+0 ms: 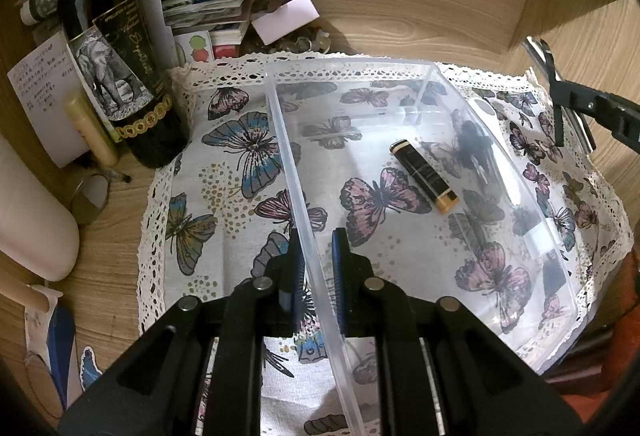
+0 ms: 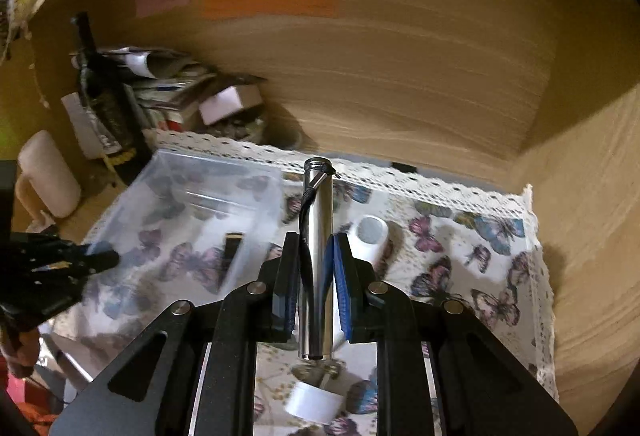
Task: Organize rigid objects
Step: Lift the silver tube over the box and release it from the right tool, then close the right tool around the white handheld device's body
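A clear plastic box (image 1: 280,123) stands on the butterfly cloth (image 1: 224,171). A black and gold lipstick (image 1: 423,175) lies inside it. My left gripper (image 1: 317,256) is shut on the box's near left wall. My right gripper (image 2: 316,260) is shut on a shiny metal cylinder (image 2: 318,236) with a black cord, held above the cloth (image 2: 472,236) to the right of the box (image 2: 192,195). The right gripper also shows at the right edge of the left wrist view (image 1: 560,103). The lipstick also shows in the right wrist view (image 2: 232,248).
A dark wine bottle (image 1: 116,59), a stack of papers (image 1: 208,7) and a cream container (image 1: 28,211) crowd the left. White caps (image 2: 370,236) (image 2: 314,402) lie on the cloth. Wooden walls (image 2: 400,75) close in the back and right.
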A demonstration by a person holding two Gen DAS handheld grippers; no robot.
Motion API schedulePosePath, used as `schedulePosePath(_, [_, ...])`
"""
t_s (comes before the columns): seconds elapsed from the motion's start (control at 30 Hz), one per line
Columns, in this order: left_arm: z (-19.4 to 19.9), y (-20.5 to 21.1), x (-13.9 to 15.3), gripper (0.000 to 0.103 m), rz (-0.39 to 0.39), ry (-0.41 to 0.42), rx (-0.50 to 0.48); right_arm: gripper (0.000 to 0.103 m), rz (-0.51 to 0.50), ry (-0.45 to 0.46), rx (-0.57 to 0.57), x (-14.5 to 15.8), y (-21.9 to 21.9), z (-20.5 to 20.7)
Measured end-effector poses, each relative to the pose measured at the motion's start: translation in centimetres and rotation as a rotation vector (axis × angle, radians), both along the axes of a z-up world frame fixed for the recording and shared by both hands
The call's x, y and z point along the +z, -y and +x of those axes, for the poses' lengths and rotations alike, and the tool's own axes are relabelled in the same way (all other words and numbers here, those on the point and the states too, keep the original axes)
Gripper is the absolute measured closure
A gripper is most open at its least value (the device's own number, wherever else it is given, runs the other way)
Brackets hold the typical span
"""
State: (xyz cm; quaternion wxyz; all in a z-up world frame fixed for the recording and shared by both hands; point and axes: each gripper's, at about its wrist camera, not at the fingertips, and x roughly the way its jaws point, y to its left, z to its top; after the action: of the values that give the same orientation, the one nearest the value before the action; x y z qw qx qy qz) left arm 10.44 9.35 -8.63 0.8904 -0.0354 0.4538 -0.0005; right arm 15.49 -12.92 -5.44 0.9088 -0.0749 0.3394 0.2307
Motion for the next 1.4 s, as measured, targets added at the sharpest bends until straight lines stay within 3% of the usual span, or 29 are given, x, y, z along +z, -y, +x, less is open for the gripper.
schedulePosePath(0.47, [0.0,-0.4,0.0,0.091,-0.013,0.012,-0.011,0.088,0.002,-0.019,0.178,-0.5,-6.4,-1.3])
schedulePosePath(0.77, [-0.1,-0.3,-0.2,0.091,-0.012,0.018,-0.015,0.088,-0.087,-0.134,0.244,-3.7,-9.4,-0.6])
schedulePosePath(1.03, [-0.1,-0.3,-0.2,0.091,-0.010,0.018,-0.016,0.088,-0.152,-0.224,0.267,-6.3,-10.8,0.2])
schedulePosePath(1.4, [0.0,-0.2,-0.2,0.091,-0.003,0.016,-0.014,0.088,-0.126,-0.195,0.266,-5.2,-10.2,0.0])
